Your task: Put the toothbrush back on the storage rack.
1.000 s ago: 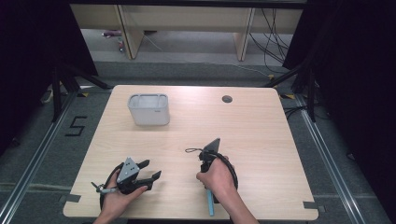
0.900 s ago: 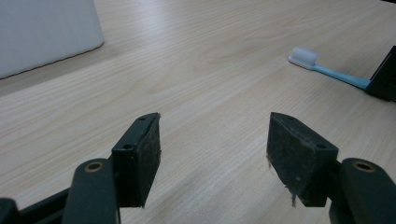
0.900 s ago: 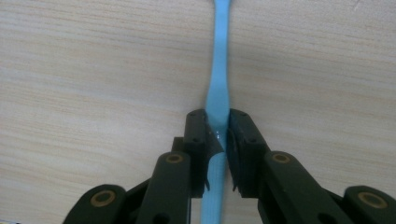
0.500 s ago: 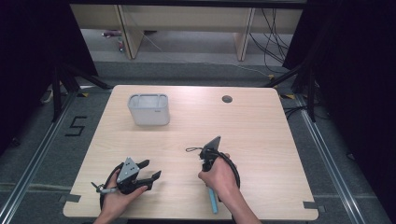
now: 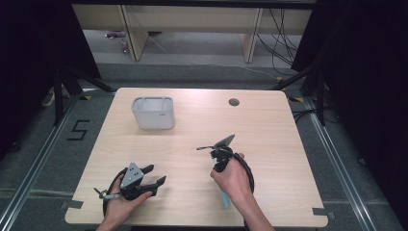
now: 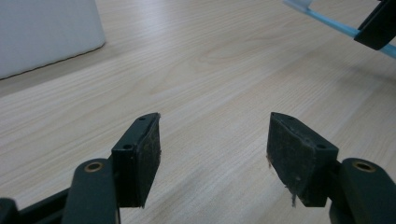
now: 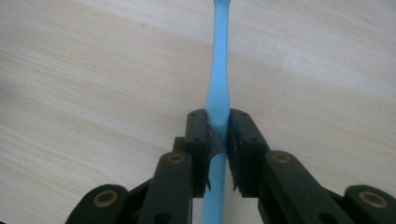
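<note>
Pale wood tabletop (image 5: 288, 144) in a dark-curtained room, seen from above, with grey floor and cables beyond its far edge. A person's forearms come in from the near side, each hand holding a black two-jaw tool.

Right tool (image 5: 222, 161), near the middle of the tabletop, has its jaws closed tight on a light blue toothbrush (image 7: 218, 88). In the right gripper view the jaws pinch the handle where it narrows, and the handle runs straight on ahead of them. That grip likely keeps the brush from swivelling while it is carried. From above, one end of the brush pokes out below the hand toward the near edge, and the tool looks raised a little off the wood.

Left tool (image 5: 153, 179) sits near the left front corner, low over the tabletop. Its jaws stand well apart with nothing between them. It seems to be parked out of the way, ready if needed.

White holder (image 5: 153, 113), open at the top, stands far left, well apart from both tools. It looks like the probable place for the brush. A small round hole (image 5: 234, 102) marks the far side.
</note>
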### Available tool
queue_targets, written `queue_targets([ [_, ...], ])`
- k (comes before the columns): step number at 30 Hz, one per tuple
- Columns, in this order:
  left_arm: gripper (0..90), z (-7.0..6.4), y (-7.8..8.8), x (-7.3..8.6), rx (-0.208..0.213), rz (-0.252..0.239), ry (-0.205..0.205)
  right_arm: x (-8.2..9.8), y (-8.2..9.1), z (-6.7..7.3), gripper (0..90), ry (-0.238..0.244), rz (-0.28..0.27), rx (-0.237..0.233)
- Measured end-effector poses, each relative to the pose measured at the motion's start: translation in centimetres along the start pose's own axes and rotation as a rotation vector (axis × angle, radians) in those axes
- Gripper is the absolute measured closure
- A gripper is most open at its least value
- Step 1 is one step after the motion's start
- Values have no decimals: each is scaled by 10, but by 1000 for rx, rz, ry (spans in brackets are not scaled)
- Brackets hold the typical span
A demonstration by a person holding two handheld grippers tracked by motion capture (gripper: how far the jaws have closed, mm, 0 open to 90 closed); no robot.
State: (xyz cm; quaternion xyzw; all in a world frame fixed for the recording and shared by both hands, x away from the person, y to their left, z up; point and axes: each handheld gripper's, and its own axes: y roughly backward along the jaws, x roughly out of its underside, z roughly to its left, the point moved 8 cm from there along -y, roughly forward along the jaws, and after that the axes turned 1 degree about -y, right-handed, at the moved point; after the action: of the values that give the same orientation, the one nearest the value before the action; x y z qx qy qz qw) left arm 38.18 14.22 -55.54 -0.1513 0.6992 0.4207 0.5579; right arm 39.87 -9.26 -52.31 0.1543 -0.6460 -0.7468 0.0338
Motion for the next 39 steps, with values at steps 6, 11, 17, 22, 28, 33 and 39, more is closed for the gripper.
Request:
queue_targets([
  [6, 344, 0, 0, 0, -1, -1, 2, -5, 8, -1, 790, 13, -81, 4],
  [11, 344, 0, 0, 0, -2, -2, 6, -12, 10, -6, 791, 40, -180, -9],
  [17, 344, 0, 0, 0, -3, -2, 3, -15, 14, -8, 791, 16, -254, -48],
  [22, 344, 0, 0, 0, -5, 0, 1, -17, 14, -15, 791, 57, -335, -56],
  [28, 344, 0, 0, 0, -6, -2, 1, -21, 18, -22, 791, 71, -433, -52],
  [33, 344, 0, 0, 0, -7, -3, 2, -23, 24, -22, 791, 91, -492, -76],
  [39, 344, 0, 0, 0, -8, -4, 1, -23, 27, -24, 791, 101, -552, -83],
])
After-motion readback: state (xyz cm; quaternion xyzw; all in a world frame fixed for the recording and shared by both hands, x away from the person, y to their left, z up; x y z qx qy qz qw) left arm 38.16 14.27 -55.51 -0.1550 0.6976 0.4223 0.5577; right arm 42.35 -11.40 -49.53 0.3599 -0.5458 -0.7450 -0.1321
